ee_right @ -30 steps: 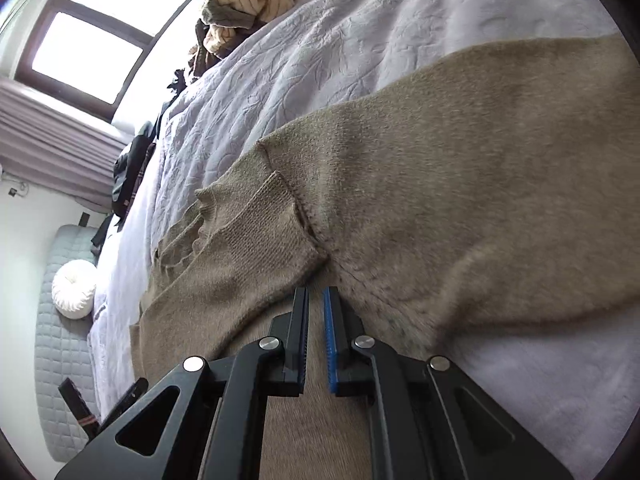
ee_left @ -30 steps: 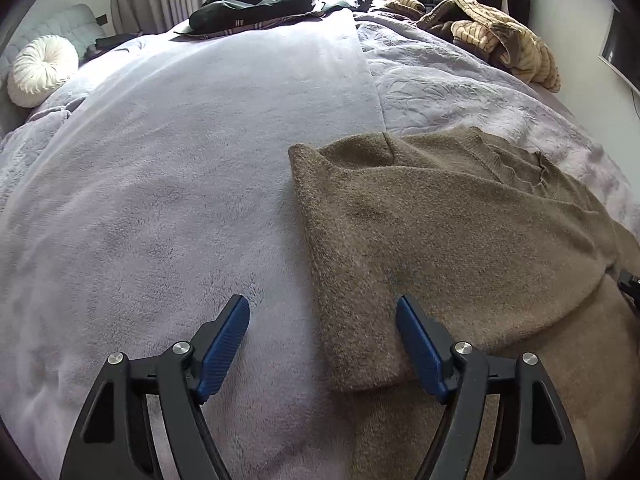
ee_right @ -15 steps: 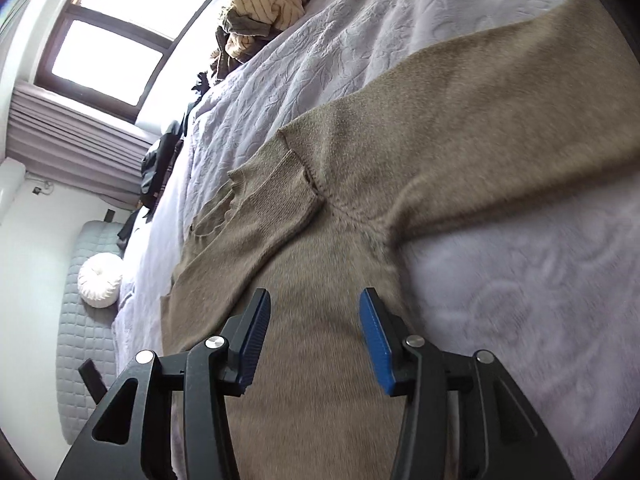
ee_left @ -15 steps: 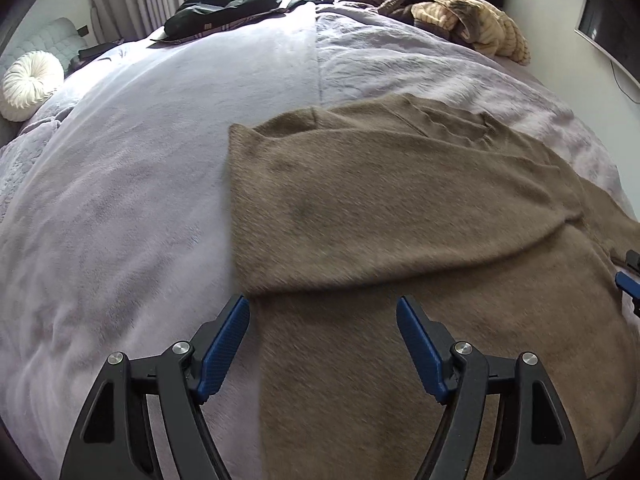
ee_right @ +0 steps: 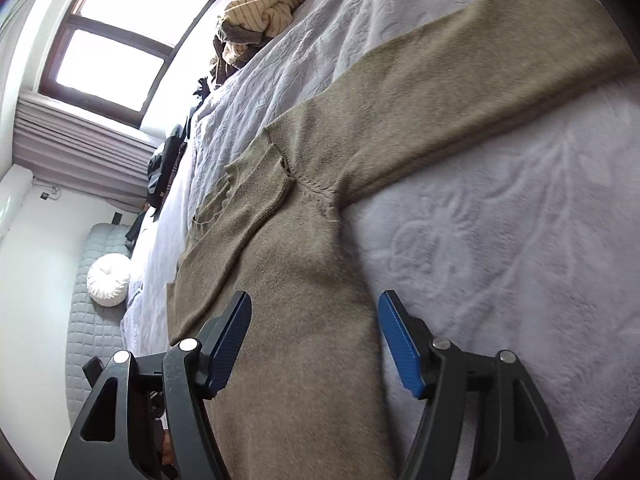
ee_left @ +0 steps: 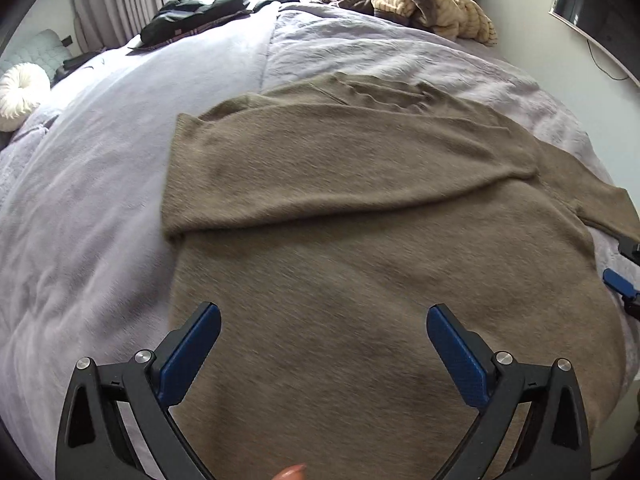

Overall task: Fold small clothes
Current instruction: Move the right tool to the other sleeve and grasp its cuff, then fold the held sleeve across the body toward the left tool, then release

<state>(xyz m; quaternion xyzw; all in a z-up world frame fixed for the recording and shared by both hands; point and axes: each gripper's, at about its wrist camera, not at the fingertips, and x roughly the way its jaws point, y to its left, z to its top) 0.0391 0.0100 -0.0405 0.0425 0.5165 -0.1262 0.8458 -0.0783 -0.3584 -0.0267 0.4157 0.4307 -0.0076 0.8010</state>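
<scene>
A brown knit sweater (ee_left: pixel 360 248) lies flat on the lilac bedspread (ee_left: pixel 88 184). Its left sleeve (ee_left: pixel 340 176) is folded across the chest. Its right sleeve (ee_right: pixel 460 92) stretches out flat over the bed. My left gripper (ee_left: pixel 323 342) is open and empty above the sweater's lower body. My right gripper (ee_right: pixel 314 332) is open and empty over the sweater's right side, below the armpit; its blue pad (ee_left: pixel 618 282) shows at the right edge of the left wrist view.
A pile of striped beige clothes (ee_left: pixel 432 4) and dark clothes (ee_left: pixel 192 16) lie at the far end of the bed. A white round cushion (ee_left: pixel 18 94) sits on a grey sofa at the left. A window (ee_right: pixel 116 40) is behind.
My right gripper has opened and let go of the sweater, then drawn back. My left gripper has shifted right over the sweater's body, staying open.
</scene>
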